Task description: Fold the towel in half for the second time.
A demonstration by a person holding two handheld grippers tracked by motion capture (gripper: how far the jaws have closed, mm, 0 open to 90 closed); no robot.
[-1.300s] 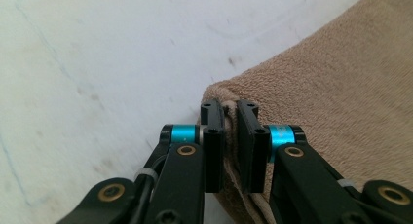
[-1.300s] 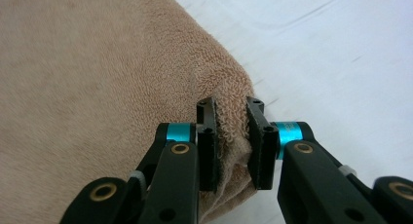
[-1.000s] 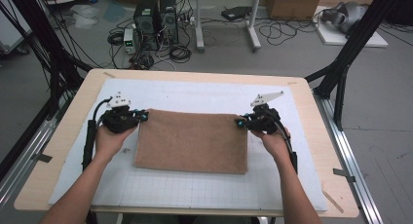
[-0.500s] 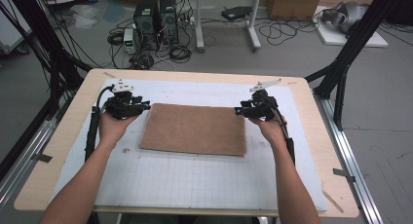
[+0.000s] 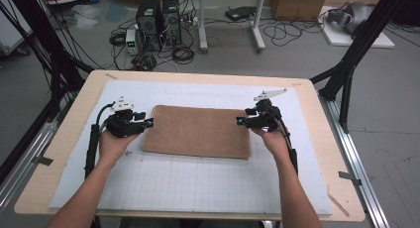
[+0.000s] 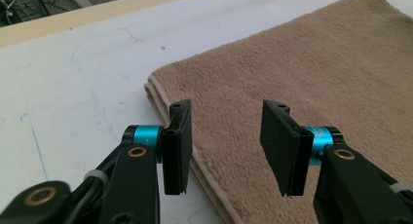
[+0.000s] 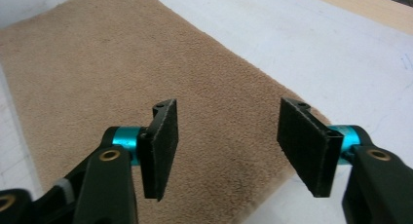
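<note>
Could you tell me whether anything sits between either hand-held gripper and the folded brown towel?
Nothing visible does. The left hand-held gripper hangs open over the brown towel at its left edge, and the right hand-held gripper open over its right edge. Both have just been opening, with nothing between the jaws.

**Soft pile, matt pads, pale wood**

The tan towel (image 5: 198,131) is fuzzy terry cloth, folded double. Under it, a smooth matt white mat (image 5: 198,188) lies on the pale wooden table (image 5: 64,153). Left gripper (image 6: 226,136) pads: matt black, rough; collars glossy blue metal.
</note>
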